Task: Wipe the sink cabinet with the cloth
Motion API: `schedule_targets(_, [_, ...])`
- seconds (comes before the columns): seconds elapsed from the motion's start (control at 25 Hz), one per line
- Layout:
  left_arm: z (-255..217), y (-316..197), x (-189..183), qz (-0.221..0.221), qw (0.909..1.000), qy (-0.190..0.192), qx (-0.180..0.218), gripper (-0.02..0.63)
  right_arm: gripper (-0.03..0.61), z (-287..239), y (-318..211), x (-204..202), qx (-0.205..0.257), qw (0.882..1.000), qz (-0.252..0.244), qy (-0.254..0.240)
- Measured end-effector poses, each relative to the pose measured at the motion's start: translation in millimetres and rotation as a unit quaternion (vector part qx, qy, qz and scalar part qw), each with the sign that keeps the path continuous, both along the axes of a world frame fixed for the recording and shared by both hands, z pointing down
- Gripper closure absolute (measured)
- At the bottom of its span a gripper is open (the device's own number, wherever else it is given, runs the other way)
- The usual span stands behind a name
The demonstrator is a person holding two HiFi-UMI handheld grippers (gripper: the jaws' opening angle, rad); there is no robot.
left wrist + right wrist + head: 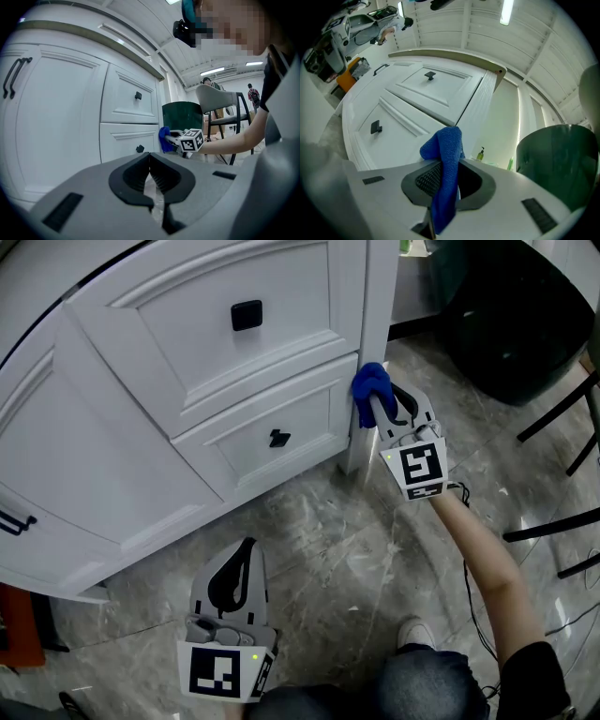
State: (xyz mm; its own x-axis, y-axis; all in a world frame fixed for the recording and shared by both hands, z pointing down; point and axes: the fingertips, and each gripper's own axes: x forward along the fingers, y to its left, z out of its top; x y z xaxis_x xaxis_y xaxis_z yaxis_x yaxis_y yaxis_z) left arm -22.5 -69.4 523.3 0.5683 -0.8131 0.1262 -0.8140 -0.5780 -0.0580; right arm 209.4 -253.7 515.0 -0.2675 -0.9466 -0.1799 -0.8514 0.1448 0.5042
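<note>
The white sink cabinet fills the upper left of the head view, with two drawers bearing black knobs. My right gripper is shut on a blue cloth that presses against the cabinet's right corner post. In the right gripper view the blue cloth hangs between the jaws in front of the post. My left gripper is shut and empty, held low over the marble floor, away from the cabinet. The left gripper view shows its jaws closed and the cloth far off.
A dark green bin stands at the upper right. Black chair legs cross the right edge. An orange object lies at the lower left by the cabinet door. My shoe rests on the grey marble floor.
</note>
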Motion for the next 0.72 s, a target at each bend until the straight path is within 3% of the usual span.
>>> schedule_targets(0.24, [2,0,2,0.002,1.0,0.0,-0.003,0.609,0.52,44,-2,1,-0.045,0.999,-0.006,-0.027])
schedule_targets(0.56, [4,-1,3,0.001,1.0,-0.002,-0.006,0.609,0.52,95,-4,4,-0.06,0.995,0.006,-0.074])
schedule_targets(0.72, [6,-1,1,-0.004,0.9999,-0.006,-0.009,0.609,0.52,151,-7,3,-0.11,0.991,0.024,-0.065])
